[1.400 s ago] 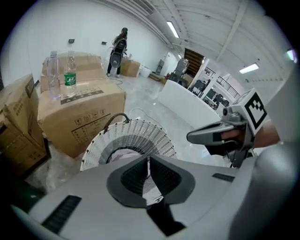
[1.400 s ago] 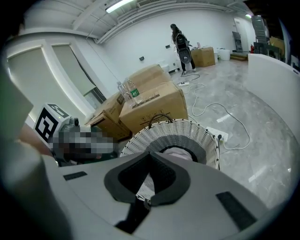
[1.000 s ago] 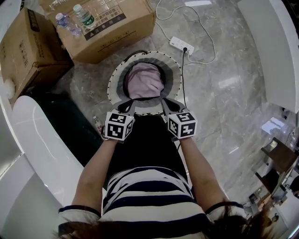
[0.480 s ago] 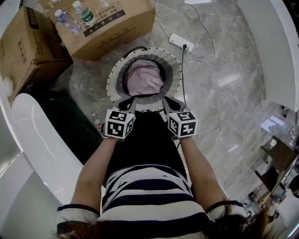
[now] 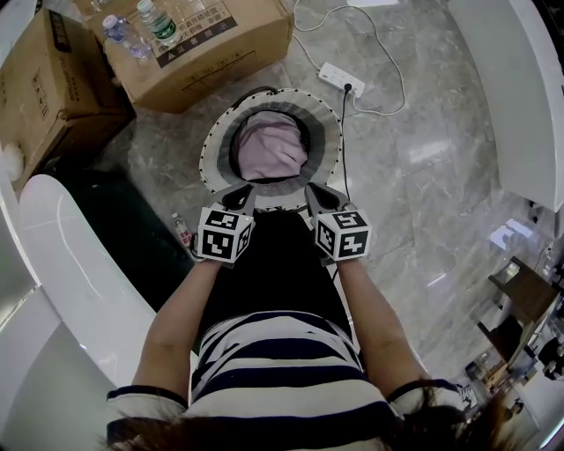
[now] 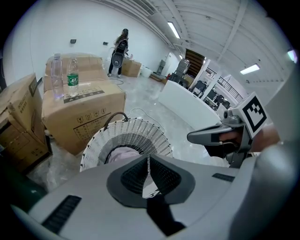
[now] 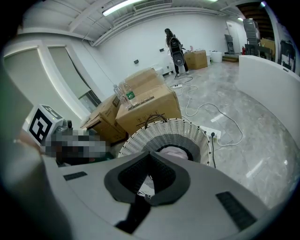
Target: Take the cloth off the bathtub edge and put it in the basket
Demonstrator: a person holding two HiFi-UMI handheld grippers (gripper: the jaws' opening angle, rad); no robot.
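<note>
The cloth (image 5: 271, 148), pale lilac, lies bunched at the bottom of the basket (image 5: 331, 141), inside its dark lining and well below the flared white woven rim. The basket stands on the marble floor (image 5: 423, 176), directly ahead of you.

Your left gripper (image 5: 241, 191) hangs over the near rim of the basket, its jaws pressed together on each other and gripping no cloth. Your right gripper (image 5: 315, 190) sits beside it over the same near rim, its jaws likewise pressed together. Each gripper view looks over shut pads into the basket's mouth.

The bathtub (image 5: 79, 264) curves along the floor's left edge, its white rim well apart from the cloth.

Beyond the basket's far side stands a large cardboard box (image 5: 220, 48), closed, with two plastic bottles (image 5: 152, 26) upright on its top. A second cardboard box (image 5: 48, 88) leans just beside it, towards the tub. A white power strip (image 5: 340, 85) with its cable lies on the floor near the basket's far right.
</note>
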